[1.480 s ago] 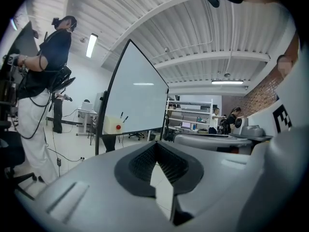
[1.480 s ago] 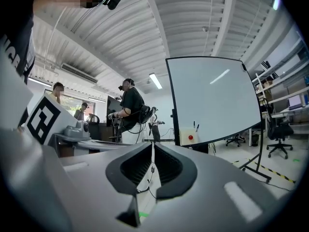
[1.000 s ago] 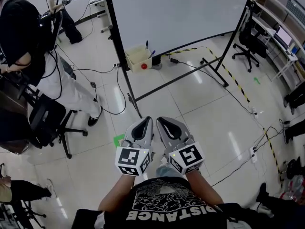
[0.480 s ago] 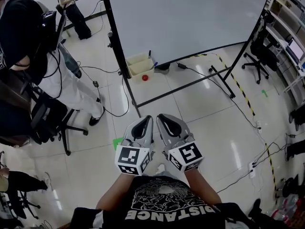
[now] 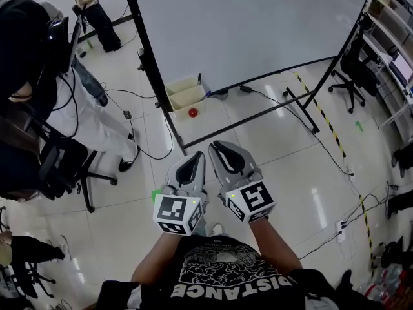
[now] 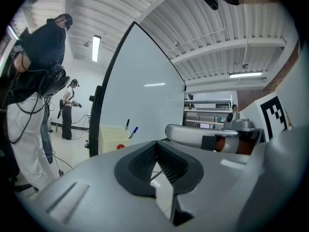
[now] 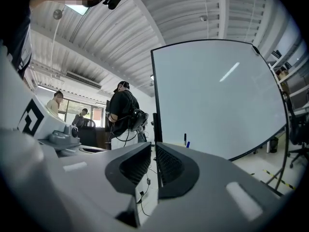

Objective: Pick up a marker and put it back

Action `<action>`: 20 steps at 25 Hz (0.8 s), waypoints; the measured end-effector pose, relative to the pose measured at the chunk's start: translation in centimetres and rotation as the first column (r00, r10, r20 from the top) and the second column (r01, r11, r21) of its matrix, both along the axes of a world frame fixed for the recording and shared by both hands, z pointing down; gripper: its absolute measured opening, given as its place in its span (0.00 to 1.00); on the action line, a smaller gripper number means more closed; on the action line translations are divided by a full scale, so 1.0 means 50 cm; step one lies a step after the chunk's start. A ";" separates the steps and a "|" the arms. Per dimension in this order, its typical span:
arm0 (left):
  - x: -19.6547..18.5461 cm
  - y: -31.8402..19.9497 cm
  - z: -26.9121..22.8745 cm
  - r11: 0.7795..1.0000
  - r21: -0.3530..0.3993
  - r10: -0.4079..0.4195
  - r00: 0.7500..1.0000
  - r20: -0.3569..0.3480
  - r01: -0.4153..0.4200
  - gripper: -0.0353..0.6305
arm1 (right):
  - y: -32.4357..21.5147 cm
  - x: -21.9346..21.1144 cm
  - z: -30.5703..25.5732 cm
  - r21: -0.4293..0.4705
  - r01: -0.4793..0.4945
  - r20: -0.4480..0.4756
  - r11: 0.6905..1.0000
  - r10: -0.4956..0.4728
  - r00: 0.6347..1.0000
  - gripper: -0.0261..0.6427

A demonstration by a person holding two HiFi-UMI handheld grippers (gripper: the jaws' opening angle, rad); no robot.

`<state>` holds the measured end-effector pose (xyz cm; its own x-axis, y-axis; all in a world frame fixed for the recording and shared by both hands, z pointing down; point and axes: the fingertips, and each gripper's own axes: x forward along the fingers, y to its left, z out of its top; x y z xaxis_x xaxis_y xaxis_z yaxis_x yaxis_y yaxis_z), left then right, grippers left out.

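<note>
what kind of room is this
Probably an office-style lab or workspace: a big whiteboard stands on a floor frame, there's a rolling office chair, and shelving runs along the right-hand side.

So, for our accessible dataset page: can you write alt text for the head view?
The left tongs and right tongs, both empty, held side by side, point toward a whiteboard on a black stand. A cream box holding markers sits at its foot.

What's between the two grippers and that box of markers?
Head view: the whiteboard stand's black floor bar and bare tile; a red spot at the box.
</note>
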<state>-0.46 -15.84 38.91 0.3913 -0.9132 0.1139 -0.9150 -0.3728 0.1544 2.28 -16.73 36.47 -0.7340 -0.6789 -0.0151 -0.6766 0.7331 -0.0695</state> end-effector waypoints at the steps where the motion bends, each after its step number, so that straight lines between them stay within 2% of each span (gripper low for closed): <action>1: -0.005 -0.009 0.001 1.000 -0.001 -0.003 1.000 -0.003 0.003 0.06 | -0.012 -0.004 -0.003 0.006 -0.002 0.003 1.000 0.002 1.000 0.05; 20: -0.084 -0.221 -0.008 0.997 0.015 0.070 0.997 -0.036 -0.070 0.06 | -0.280 -0.076 -0.016 0.025 -0.114 -0.074 0.993 0.116 0.991 0.14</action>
